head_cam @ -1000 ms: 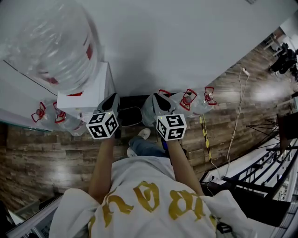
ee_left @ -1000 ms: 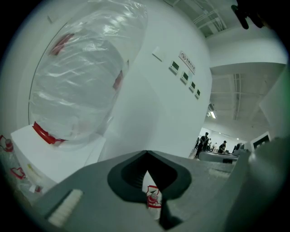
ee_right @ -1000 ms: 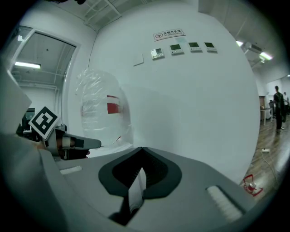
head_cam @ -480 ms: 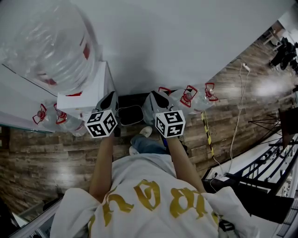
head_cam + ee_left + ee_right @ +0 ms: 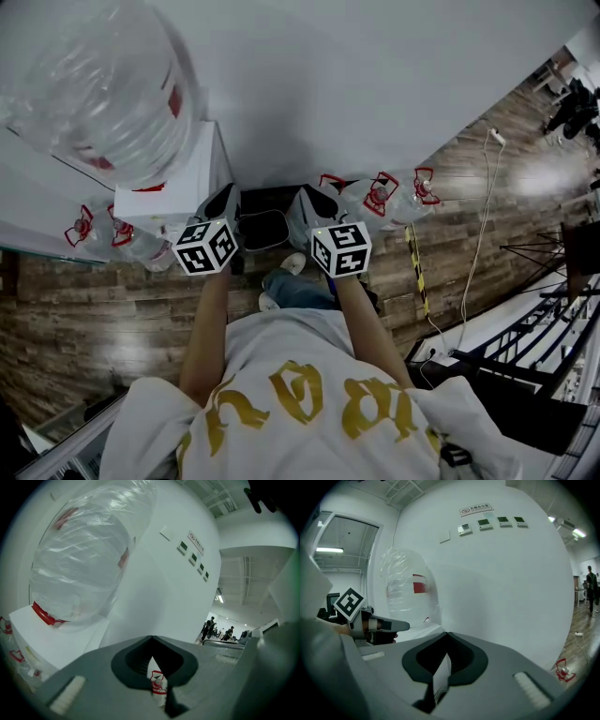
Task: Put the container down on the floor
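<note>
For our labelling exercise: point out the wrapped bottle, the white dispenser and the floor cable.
Wrapped bottle (image 5: 98, 89): head view, its clear side.
Dispenser (image 5: 192, 169): head view, its white body.
Cable (image 5: 493, 140): head view, its plug end.

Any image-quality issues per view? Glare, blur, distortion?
Head view: heavy fisheye, wall bows, glare patches on floor, wrapped bottle soft. Left gripper view: black vignette round the edge. Right gripper view: ceiling light blown out.
</note>
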Demonstrator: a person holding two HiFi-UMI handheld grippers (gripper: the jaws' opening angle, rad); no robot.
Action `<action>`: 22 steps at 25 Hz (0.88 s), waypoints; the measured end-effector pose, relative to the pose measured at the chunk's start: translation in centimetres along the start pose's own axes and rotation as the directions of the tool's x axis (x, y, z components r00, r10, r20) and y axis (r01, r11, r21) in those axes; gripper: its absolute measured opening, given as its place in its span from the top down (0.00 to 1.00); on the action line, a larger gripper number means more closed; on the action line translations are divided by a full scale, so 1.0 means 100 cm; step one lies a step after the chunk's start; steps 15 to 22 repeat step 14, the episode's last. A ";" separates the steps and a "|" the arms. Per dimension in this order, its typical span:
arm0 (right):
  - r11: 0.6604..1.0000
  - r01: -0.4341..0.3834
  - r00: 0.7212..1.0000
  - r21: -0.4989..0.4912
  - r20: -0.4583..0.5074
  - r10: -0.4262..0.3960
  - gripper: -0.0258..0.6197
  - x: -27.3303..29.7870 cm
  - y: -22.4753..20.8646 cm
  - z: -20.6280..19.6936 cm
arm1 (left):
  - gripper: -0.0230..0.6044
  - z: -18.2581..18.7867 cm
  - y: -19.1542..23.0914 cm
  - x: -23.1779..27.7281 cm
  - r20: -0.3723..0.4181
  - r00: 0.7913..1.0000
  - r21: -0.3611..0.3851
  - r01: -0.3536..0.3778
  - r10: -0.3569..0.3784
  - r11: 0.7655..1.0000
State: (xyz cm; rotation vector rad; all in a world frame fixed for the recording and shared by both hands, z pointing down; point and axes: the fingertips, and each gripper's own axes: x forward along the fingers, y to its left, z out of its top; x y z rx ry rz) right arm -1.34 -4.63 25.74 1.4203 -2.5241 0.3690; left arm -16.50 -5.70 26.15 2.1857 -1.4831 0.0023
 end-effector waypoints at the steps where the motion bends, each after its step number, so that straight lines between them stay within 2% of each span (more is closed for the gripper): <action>1: 1.000 -0.004 1.000 0.001 -0.003 0.004 0.92 0.000 0.001 -0.001 | 0.96 -0.001 0.000 0.001 -0.003 1.000 -0.003 0.000 0.000 1.000; 22: 0.999 -0.033 0.999 -0.016 -0.039 0.033 0.92 0.007 0.011 -0.013 | 0.96 -0.005 -0.001 0.012 -0.023 1.000 -0.003 -0.003 0.003 1.000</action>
